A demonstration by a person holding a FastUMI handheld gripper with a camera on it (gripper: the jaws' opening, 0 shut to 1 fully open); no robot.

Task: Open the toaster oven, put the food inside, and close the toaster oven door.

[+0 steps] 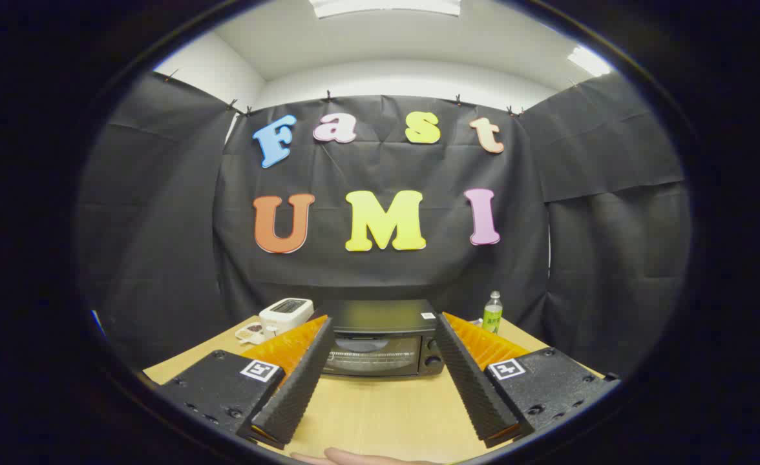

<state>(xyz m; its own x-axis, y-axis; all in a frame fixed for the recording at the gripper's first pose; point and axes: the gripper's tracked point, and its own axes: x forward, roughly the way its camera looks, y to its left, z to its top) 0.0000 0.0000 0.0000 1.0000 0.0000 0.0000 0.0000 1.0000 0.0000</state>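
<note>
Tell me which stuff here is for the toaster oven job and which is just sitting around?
For the job: toaster oven, door closed; open tongs, held back from it.
Just lying about: white appliance; green bottle; small packet, could be the food, can't tell.

Hand-held gripper fingers spread wide, empty, black toaster oven beyond – door shut, on wood table

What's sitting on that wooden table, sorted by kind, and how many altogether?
Toaster oven, door shut: 1
White appliance: 1
Green bottle: 1
Small packet: 1
Total: 4
The open gripper hangs above the table, touching none of them.
</note>
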